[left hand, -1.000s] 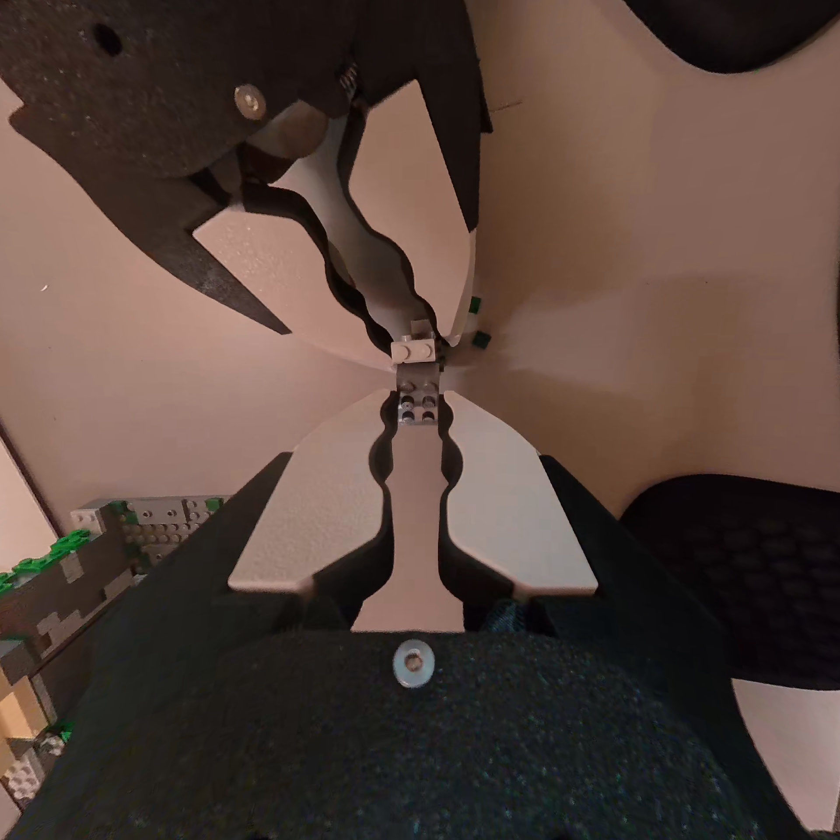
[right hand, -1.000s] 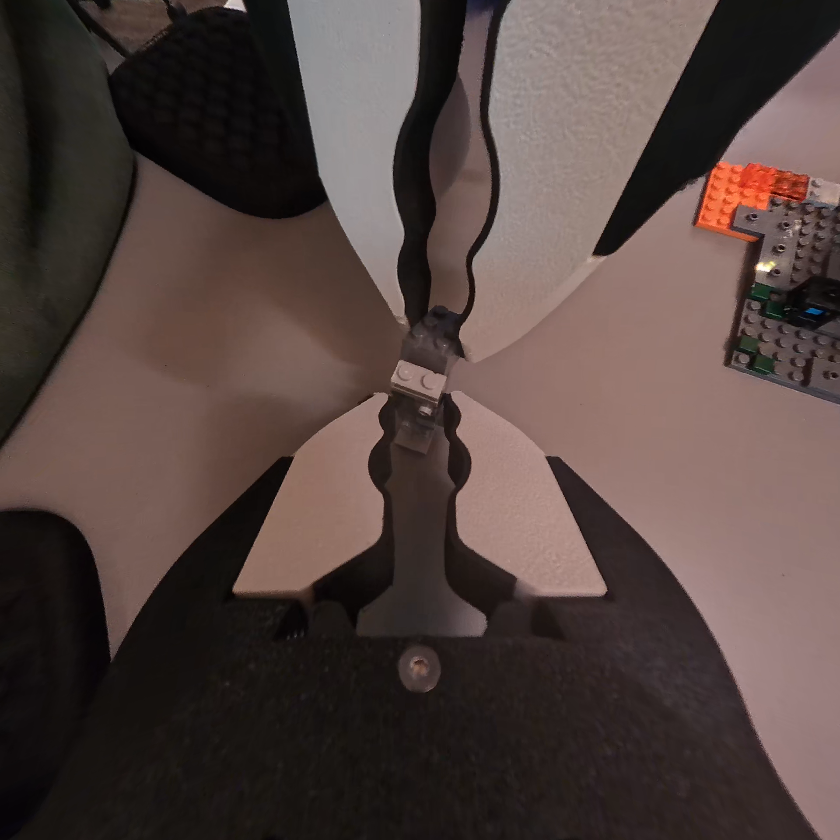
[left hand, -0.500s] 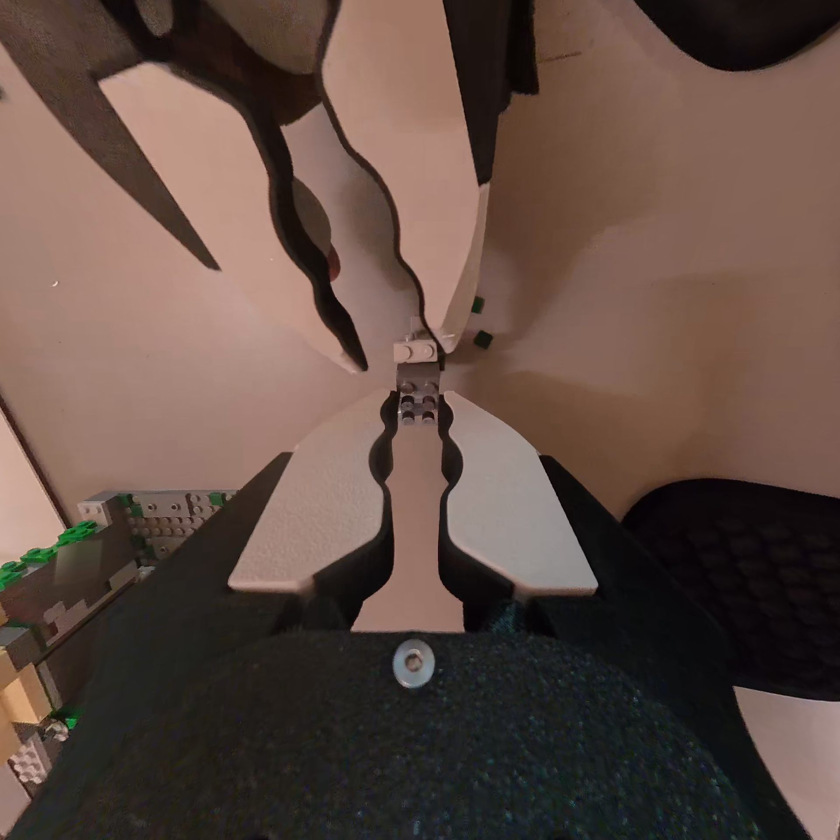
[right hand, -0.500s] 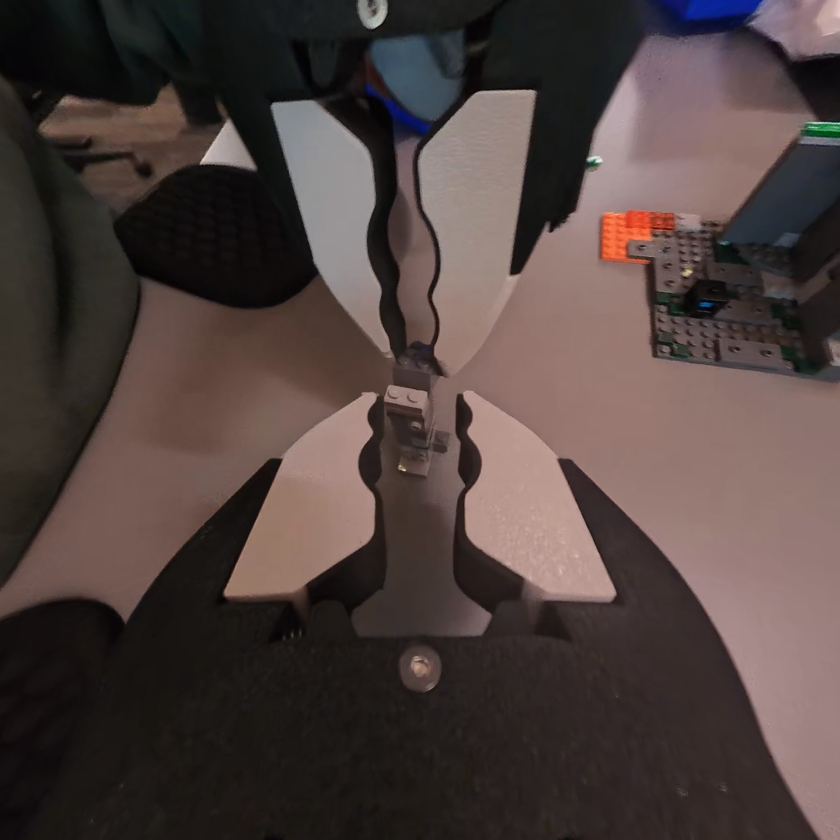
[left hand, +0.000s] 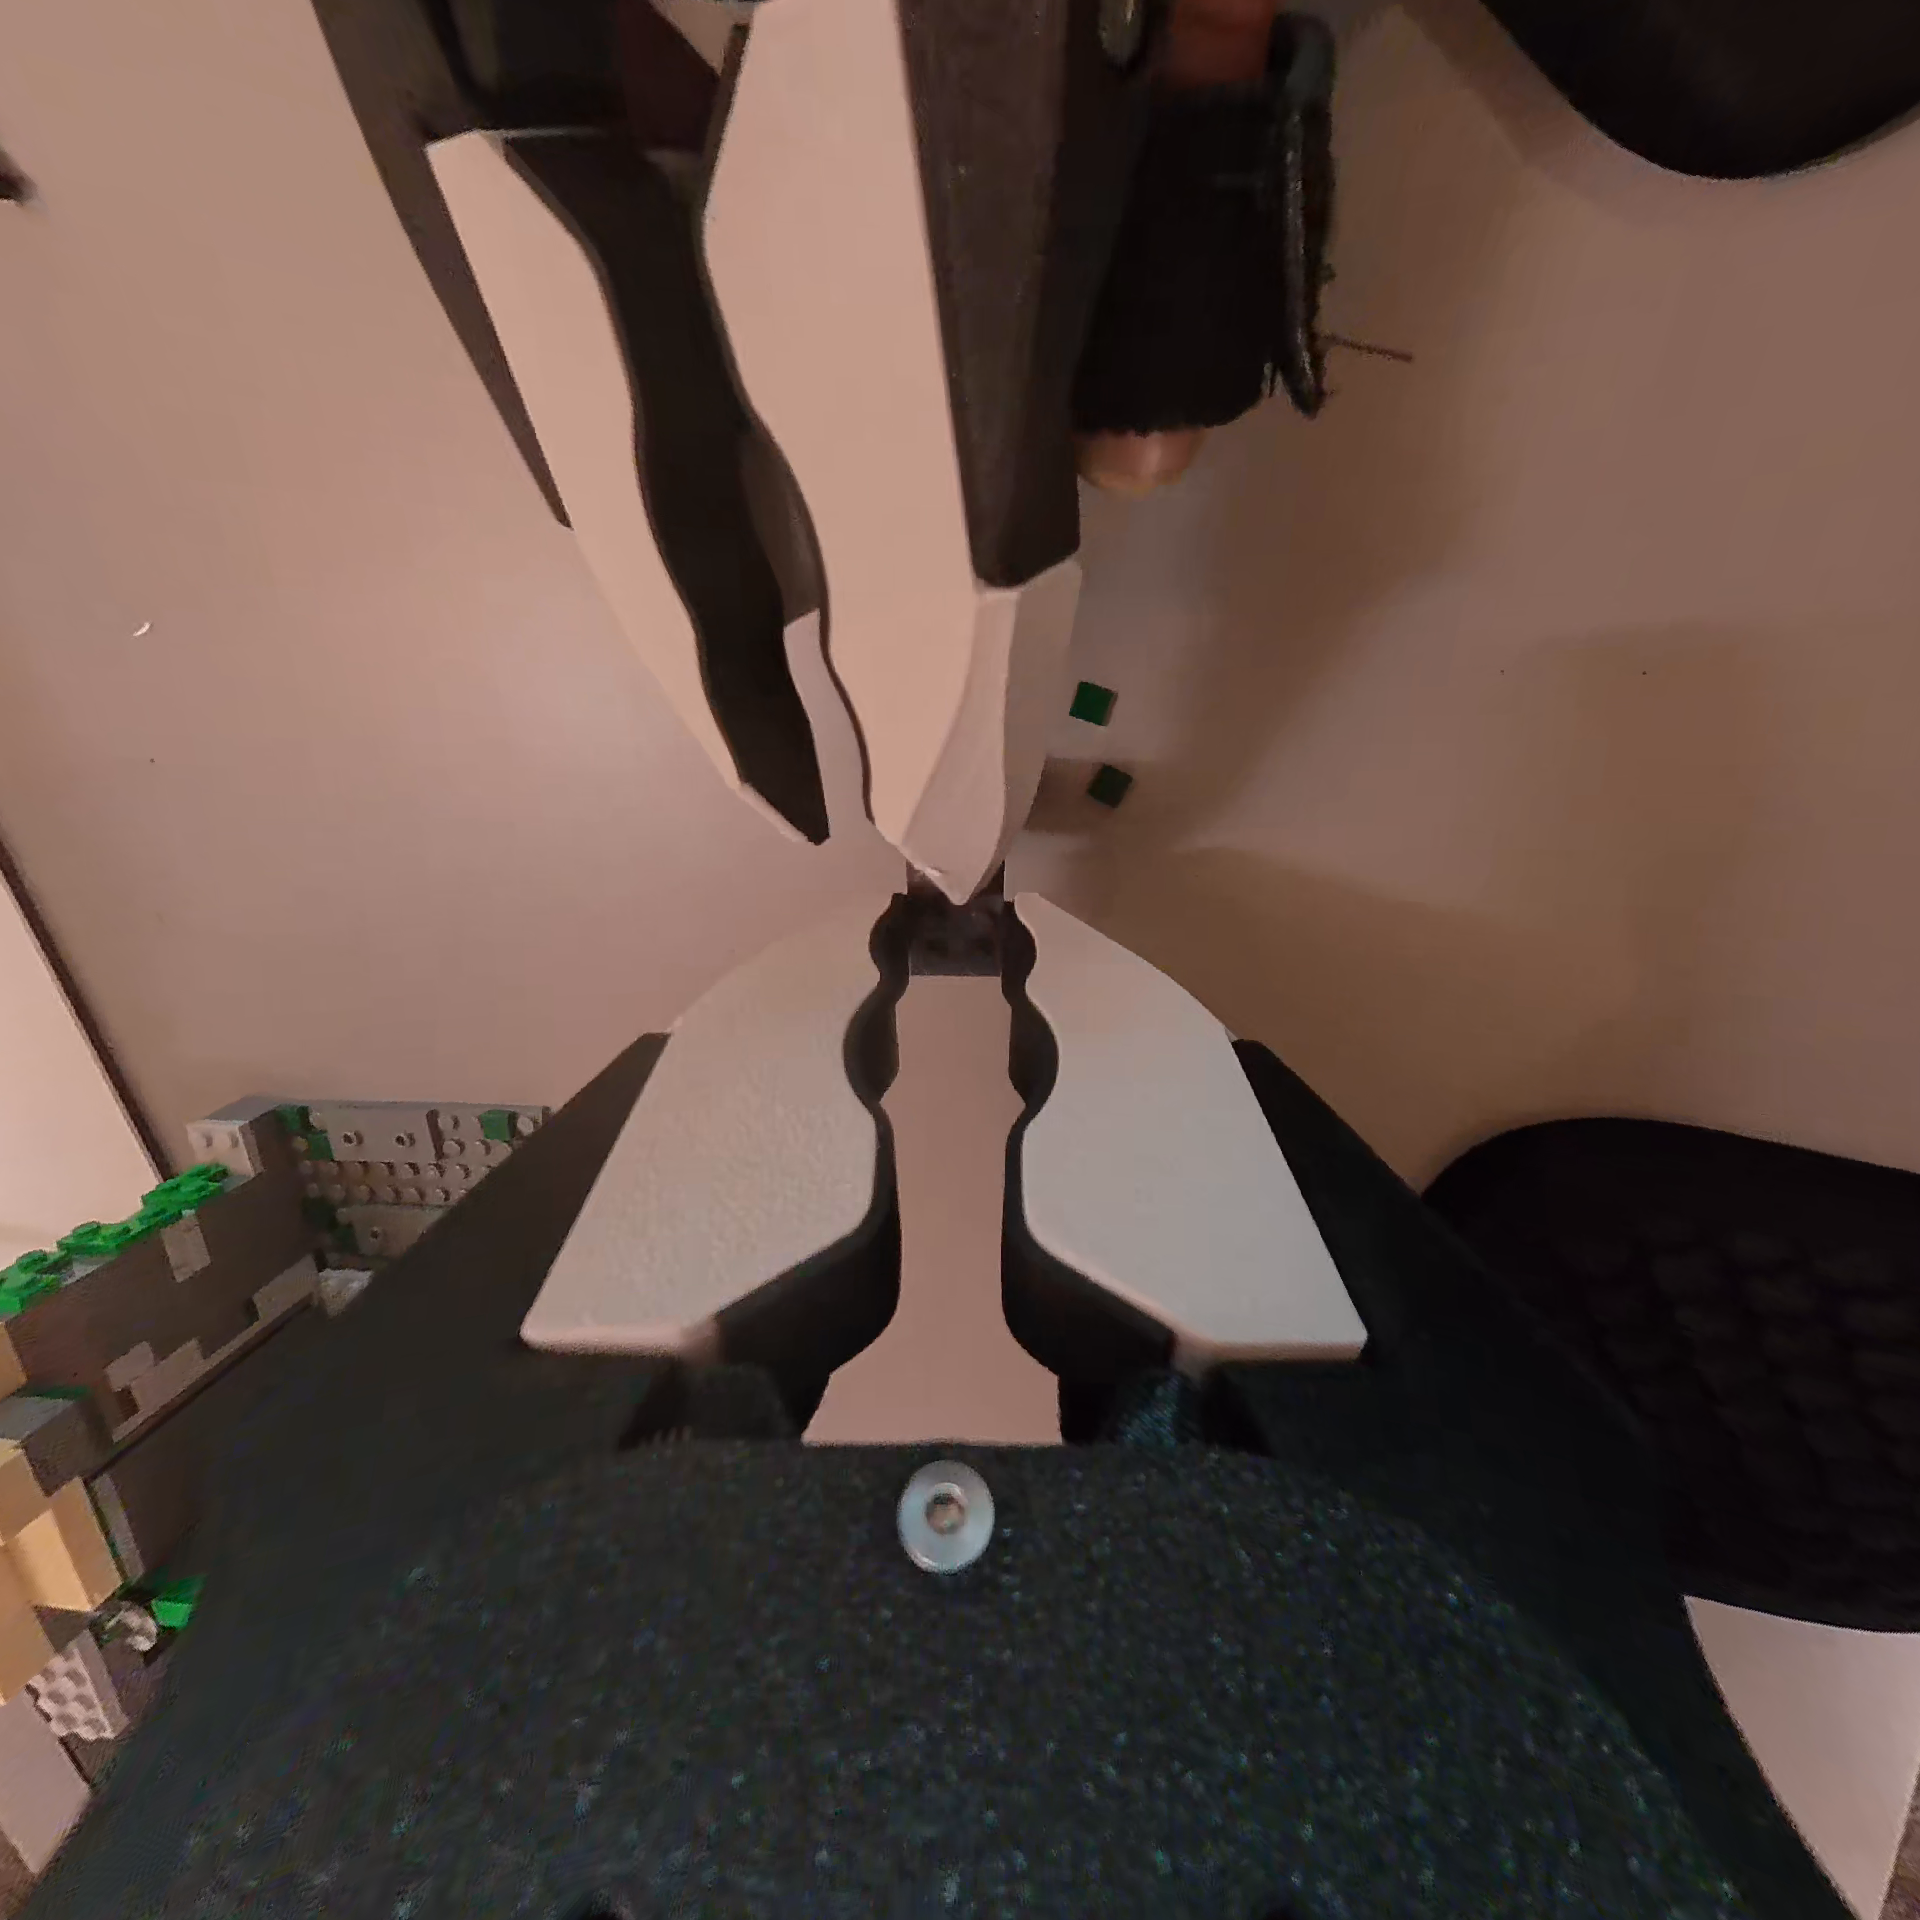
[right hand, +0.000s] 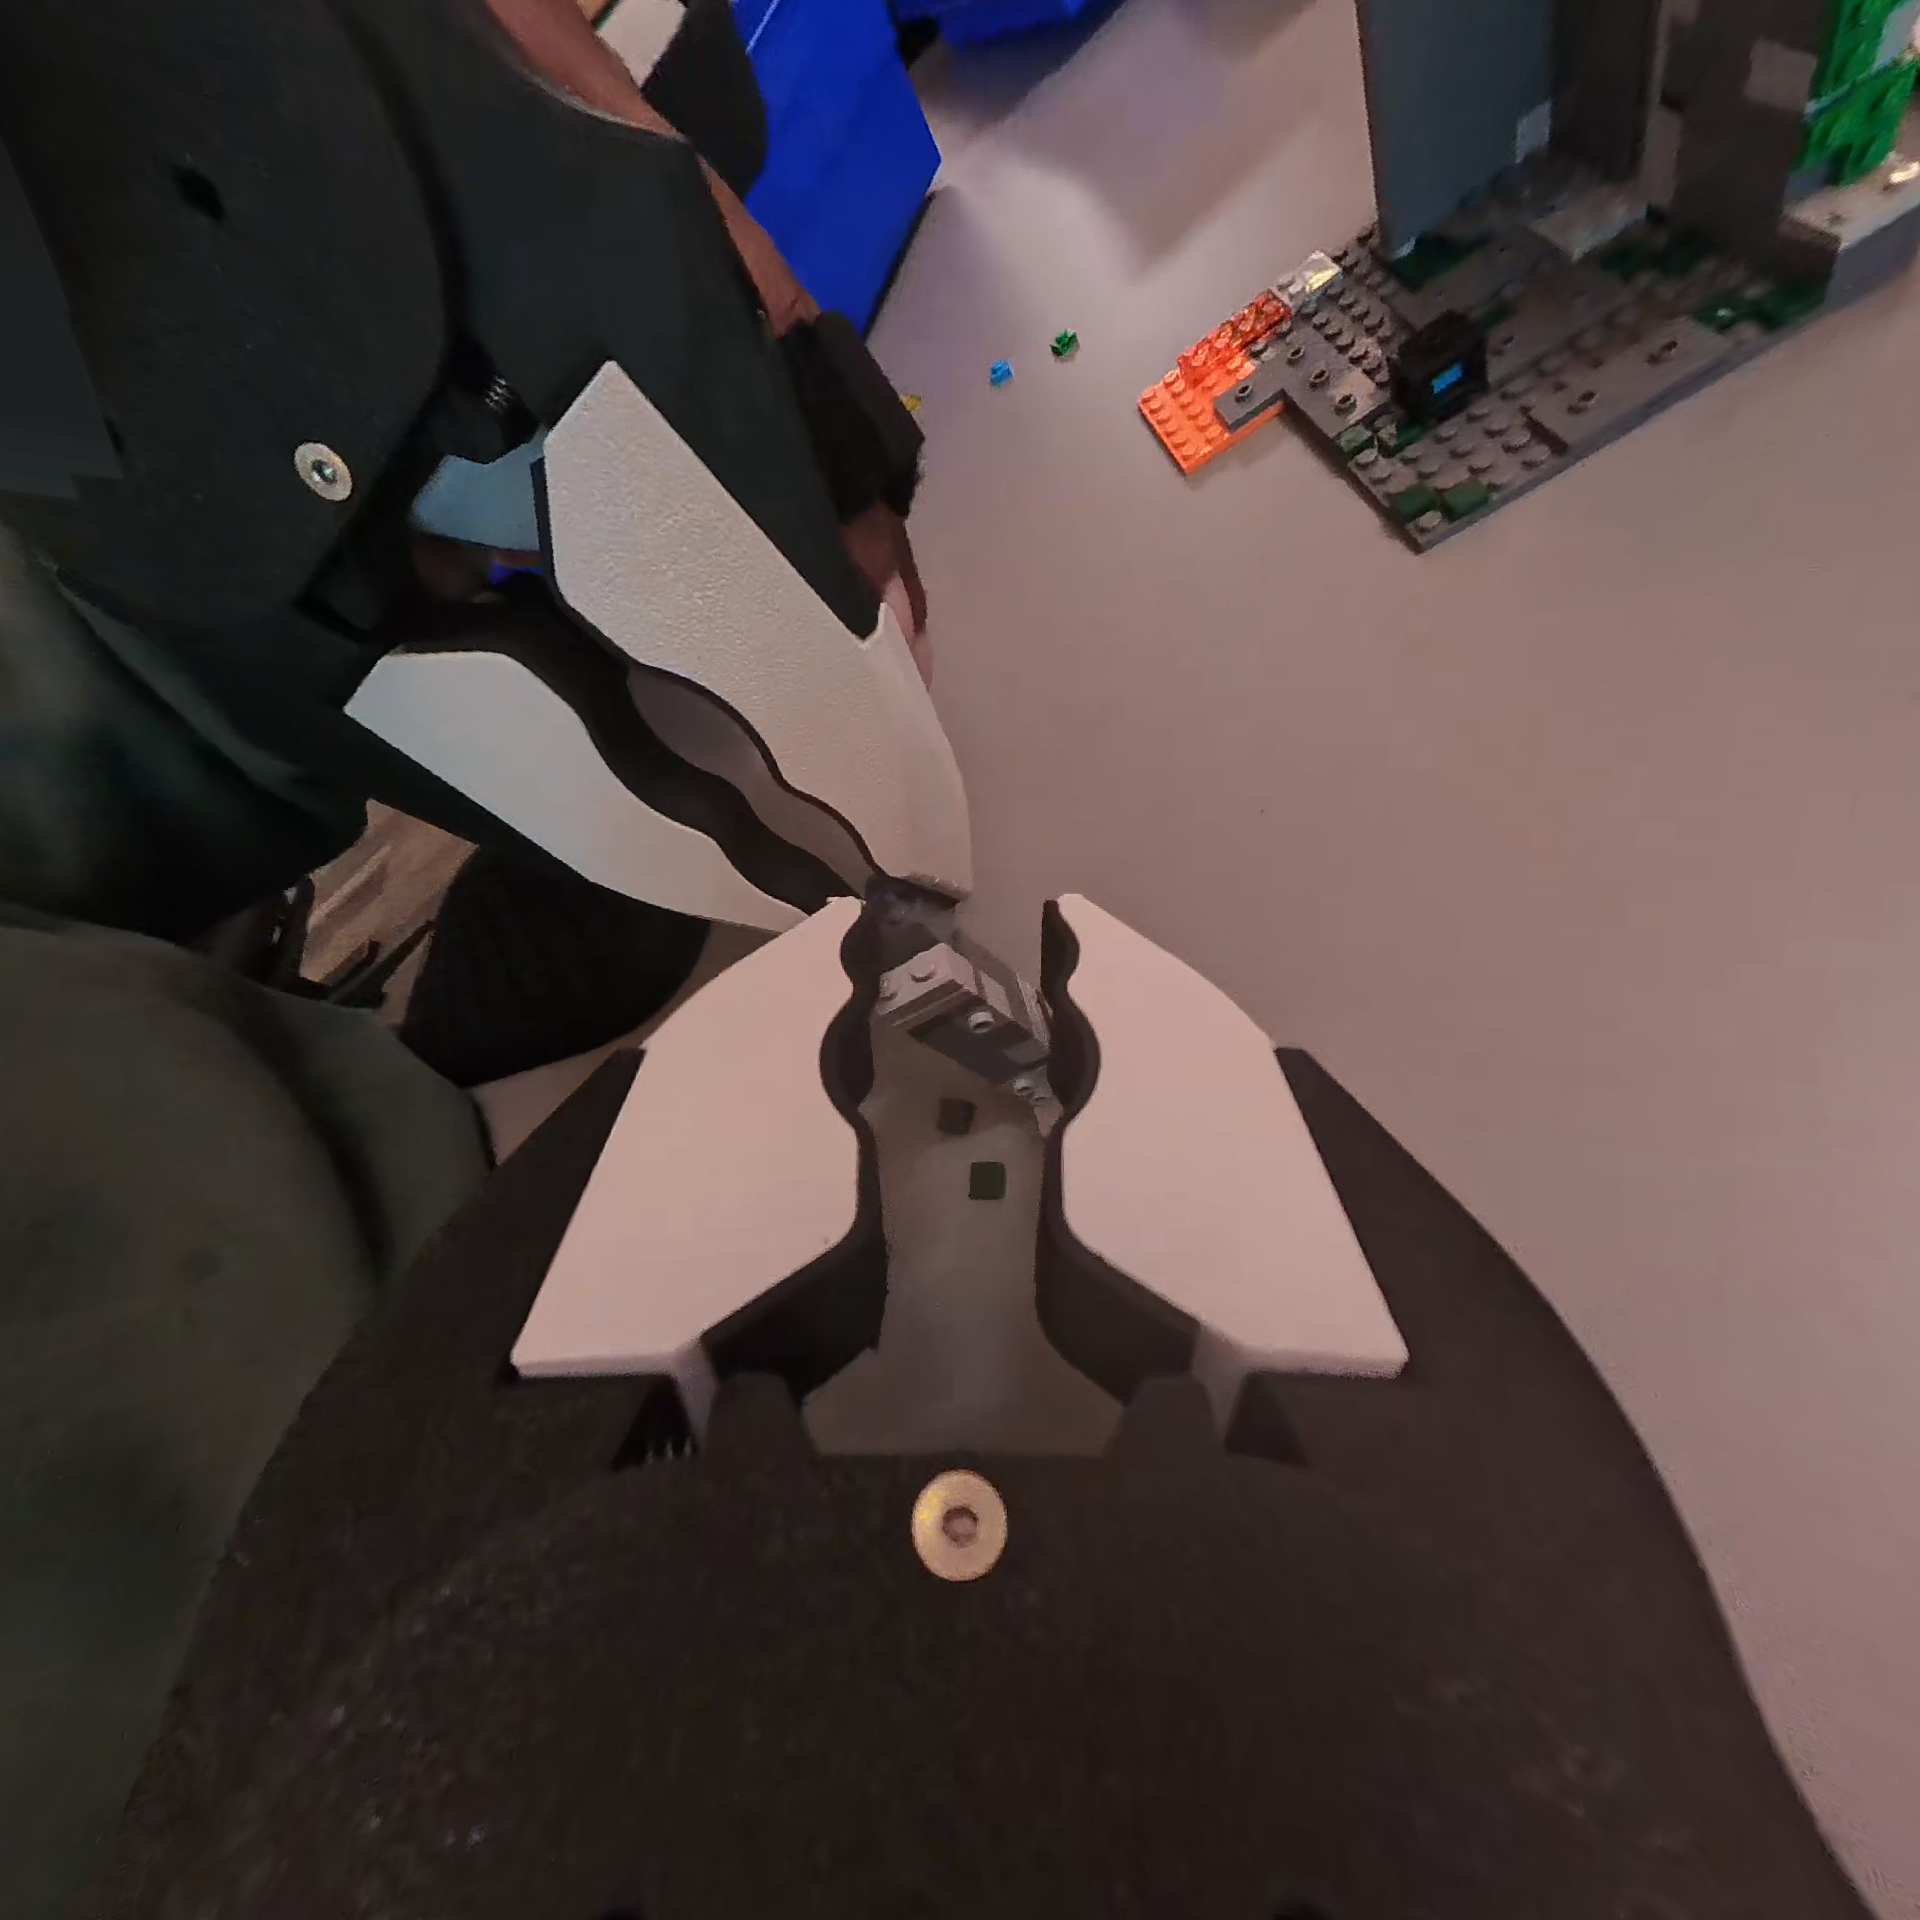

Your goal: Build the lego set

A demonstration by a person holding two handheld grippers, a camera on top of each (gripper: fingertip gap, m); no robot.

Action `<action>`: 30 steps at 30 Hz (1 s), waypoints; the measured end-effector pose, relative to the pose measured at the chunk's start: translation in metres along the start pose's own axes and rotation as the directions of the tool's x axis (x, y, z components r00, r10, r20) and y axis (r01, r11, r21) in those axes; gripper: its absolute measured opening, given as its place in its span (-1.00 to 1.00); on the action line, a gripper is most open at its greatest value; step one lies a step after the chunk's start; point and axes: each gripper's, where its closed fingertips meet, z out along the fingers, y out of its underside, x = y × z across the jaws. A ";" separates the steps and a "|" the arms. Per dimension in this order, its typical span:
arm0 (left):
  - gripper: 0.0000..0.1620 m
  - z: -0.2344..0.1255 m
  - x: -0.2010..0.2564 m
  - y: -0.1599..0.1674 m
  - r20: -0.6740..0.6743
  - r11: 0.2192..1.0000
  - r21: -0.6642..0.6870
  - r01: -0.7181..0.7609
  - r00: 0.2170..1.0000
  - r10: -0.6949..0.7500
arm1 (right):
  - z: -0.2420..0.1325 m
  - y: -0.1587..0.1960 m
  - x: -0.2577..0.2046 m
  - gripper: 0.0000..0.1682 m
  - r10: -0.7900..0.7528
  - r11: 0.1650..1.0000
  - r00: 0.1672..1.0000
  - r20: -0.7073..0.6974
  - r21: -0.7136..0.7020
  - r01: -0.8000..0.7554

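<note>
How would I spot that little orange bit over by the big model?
Find the grey studded baseplate under the tall lego build on the table. At its near-left corner sits the orange plate, partly topped by translucent orange-red pieces; nothing else there is that bright.

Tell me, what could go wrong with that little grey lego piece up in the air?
The small grey lego assembly is pinched only at one end by the left gripper, above the table, so it might twist loose and drop.

The right gripper is open around it, with one finger touching its edge, and could knock it sideways.

If it falls, it could land among the two small green pieces below or bounce off the table.
</note>
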 end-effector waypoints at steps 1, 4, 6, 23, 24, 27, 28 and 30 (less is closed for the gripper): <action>-0.80 0.000 0.000 0.000 -0.001 1.000 -0.001 0.000 1.000 0.000 | 0.000 0.000 0.000 -0.66 0.015 1.000 1.000 0.004 0.002 -0.015; -0.80 -0.001 0.001 0.000 -0.001 1.000 -0.003 -0.004 1.000 0.004 | 0.000 0.002 -0.001 -0.66 0.056 0.998 0.998 0.018 0.000 -0.056; -0.80 -0.001 0.001 -0.001 0.002 1.000 0.001 -0.005 1.000 0.005 | -0.001 0.002 -0.001 -0.66 0.057 0.998 0.998 0.020 -0.003 -0.057; -0.74 -0.005 0.001 0.006 0.023 0.994 0.107 0.038 0.999 -0.041 | -0.007 0.004 0.001 -0.74 0.043 0.999 0.999 0.026 -0.034 -0.042; -0.72 -0.005 0.000 0.006 0.026 0.992 0.120 0.043 0.999 -0.047 | -0.007 0.004 0.001 -0.74 0.041 0.999 0.999 0.026 -0.036 -0.040; -0.66 -0.004 0.001 0.005 0.018 0.979 0.198 0.058 0.998 -0.062 | -0.008 0.004 0.002 -0.72 0.035 0.999 0.999 0.024 -0.037 -0.034; -0.66 -0.002 0.001 0.004 0.014 0.969 0.236 0.065 0.997 -0.071 | -0.008 0.004 0.002 -0.72 0.033 0.999 0.999 0.024 -0.037 -0.032; -0.65 0.001 0.001 0.001 0.006 0.944 0.319 0.087 0.996 -0.093 | -0.009 0.005 0.002 -0.71 0.029 0.999 0.999 0.025 -0.037 -0.028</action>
